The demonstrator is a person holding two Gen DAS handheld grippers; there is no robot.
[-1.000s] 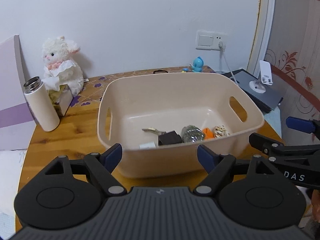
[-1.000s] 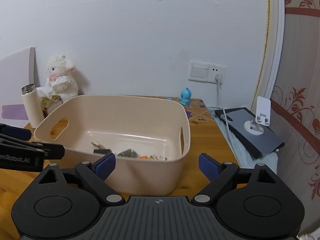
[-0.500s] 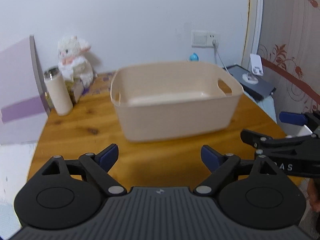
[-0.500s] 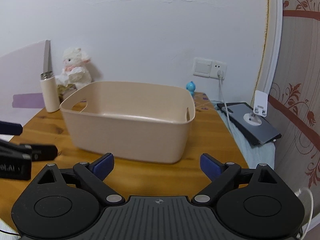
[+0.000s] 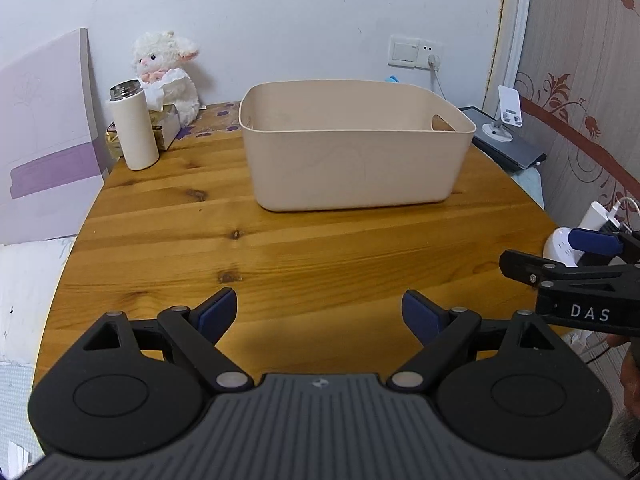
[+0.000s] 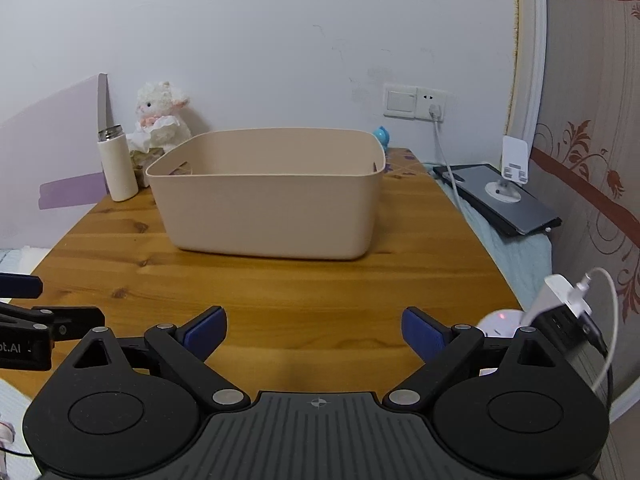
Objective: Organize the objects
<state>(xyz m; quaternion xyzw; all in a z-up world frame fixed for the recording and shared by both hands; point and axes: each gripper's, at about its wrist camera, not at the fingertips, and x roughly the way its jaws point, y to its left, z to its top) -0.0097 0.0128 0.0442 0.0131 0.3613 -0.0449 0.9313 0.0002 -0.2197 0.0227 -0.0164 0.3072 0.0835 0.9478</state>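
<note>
at the far left corner of the wooden tabletop [image 5: 168, 216] a white thermos [image 5: 134, 126] stands upright, a plush lamb [image 5: 166, 70] just behind it. toward the far edge sits the beige plastic bin [image 5: 352, 152], its contents hidden by its wall. over the near edge the left gripper [image 5: 318, 312] hangs with fingers spread and empty; beside it the right gripper [image 6: 314, 330] is likewise spread and empty.

beige bin [image 5: 352, 168], white flask [image 5: 134, 128] (steel-capped), honey-wood table [image 5: 280, 248]
</note>
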